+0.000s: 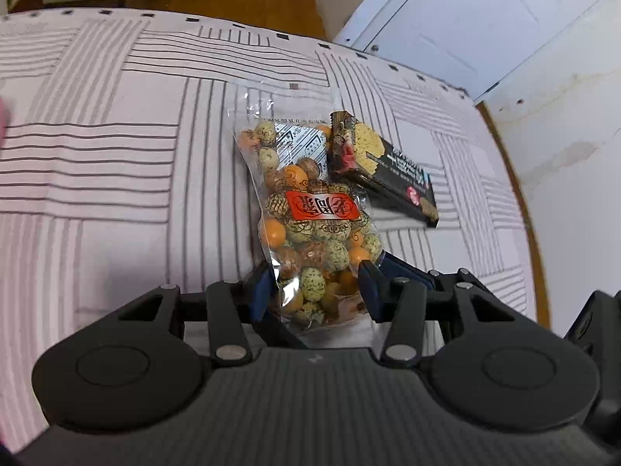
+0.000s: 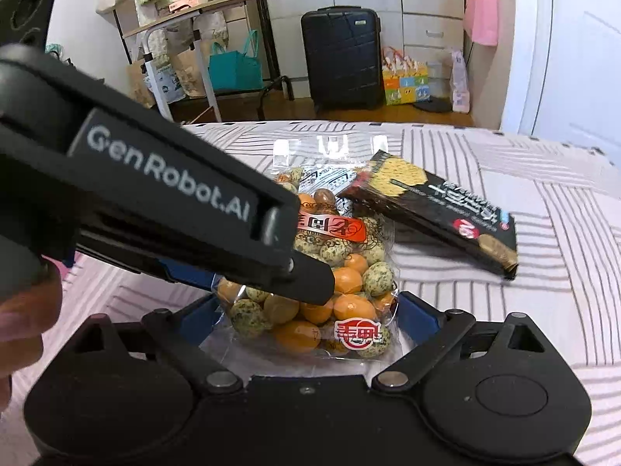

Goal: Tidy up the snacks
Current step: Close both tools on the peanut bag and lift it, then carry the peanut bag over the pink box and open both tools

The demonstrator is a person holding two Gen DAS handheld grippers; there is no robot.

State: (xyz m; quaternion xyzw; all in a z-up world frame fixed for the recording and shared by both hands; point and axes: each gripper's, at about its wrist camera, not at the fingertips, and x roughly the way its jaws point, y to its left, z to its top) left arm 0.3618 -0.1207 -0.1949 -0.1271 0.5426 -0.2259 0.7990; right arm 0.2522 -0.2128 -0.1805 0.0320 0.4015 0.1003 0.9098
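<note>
A clear bag of orange and speckled coated nuts (image 1: pixel 310 217) with a red label lies on the striped bedsheet (image 1: pixel 116 155). A black snack box (image 1: pixel 382 171) leans on the bag's right side. My left gripper (image 1: pixel 316 291) has its blue pads on either side of the bag's near end, pressing it. In the right wrist view my right gripper (image 2: pixel 310 322) is open, its pads straddling the same bag (image 2: pixel 341 272) at its near end. The left gripper's body (image 2: pixel 167 209) crosses over the bag from the left. The box (image 2: pixel 438 209) lies behind on the right.
The bed's far edge meets a wooden floor. Beyond stand a black suitcase (image 2: pixel 341 58), a folding table (image 2: pixel 194 39), bags and a white door (image 1: pixel 465 19). A wall and wooden trim (image 1: pixel 520 194) run along the bed's right side.
</note>
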